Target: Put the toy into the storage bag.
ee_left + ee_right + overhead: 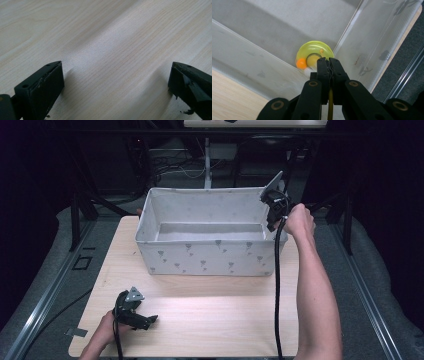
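Our right tool (328,60), jaws pressed together, pinches a yellow ring toy (314,53) inside the fabric bin (200,257); our left tool (145,320), spread, rests near the bin on the worktop (210,320).

In the right gripper view, the closed jaws of the right gripper (328,62) cover the near rim of the yellow-green disc (312,50), so whether they pinch it cannot be told. From the high view, the near wall of the fabric box (205,255) hides that disc. The bench's (210,320) near edge is cut off below.
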Demonstrator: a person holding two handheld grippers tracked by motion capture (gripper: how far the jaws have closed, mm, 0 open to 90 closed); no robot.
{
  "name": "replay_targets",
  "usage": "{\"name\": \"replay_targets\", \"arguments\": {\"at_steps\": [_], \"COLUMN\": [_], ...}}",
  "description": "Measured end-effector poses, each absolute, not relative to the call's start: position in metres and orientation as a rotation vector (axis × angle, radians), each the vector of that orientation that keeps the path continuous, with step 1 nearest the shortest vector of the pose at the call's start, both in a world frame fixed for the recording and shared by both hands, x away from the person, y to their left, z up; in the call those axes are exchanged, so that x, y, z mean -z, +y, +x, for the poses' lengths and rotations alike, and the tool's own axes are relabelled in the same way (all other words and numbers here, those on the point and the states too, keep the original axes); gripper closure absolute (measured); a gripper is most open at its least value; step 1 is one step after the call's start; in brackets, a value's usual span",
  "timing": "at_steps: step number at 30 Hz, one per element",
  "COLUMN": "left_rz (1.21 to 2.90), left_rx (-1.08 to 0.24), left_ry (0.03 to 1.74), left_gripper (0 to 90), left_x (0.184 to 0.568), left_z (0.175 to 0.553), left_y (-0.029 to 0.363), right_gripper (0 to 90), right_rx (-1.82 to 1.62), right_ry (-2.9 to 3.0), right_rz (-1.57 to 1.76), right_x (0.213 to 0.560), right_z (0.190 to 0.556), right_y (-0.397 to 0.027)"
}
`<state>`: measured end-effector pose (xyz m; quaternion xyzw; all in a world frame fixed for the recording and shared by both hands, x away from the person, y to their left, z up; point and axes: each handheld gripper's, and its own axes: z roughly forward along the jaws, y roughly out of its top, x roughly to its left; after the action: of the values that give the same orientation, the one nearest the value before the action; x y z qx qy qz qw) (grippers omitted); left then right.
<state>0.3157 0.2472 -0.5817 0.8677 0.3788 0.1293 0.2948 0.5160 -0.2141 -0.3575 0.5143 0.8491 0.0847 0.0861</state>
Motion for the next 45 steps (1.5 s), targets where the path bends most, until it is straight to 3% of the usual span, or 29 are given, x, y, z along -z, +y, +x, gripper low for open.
{"name": "replay_targets", "arguments": {"at_steps": [13, 21, 28, 34, 45], "left_rz": [2.310, 2.310, 2.310, 2.309, 2.309], "left_rx": [-0.344, -0.344, -0.343, -0.345, -0.344], "left_ry": [1.008, 1.008, 1.008, 1.008, 1.009], "left_gripper": [0.3, 0.3, 0.3, 0.2, 0.3], "left_x": [0.582, 0.582, 0.582, 0.582, 0.582], "left_z": [0.316, 0.316, 0.316, 0.316, 0.316], "left_y": [0.247, 0.247, 0.247, 0.247, 0.247], "right_gripper": [84.4, 62.7, 33.1, 15.3, 5.6], "right_rx": [-0.270, -0.370, -0.453, -0.521, -0.614], "right_ry": [2.522, 2.510, 2.488, 2.477, 2.544], "right_rz": [1.544, 1.540, 1.499, 1.429, 1.226], "right_x": [0.359, 0.339, 0.315, 0.299, 0.282], "right_z": [0.515, 0.509, 0.498, 0.485, 0.447], "right_y": [-0.216, -0.219, -0.215, -0.203, -0.171]}}
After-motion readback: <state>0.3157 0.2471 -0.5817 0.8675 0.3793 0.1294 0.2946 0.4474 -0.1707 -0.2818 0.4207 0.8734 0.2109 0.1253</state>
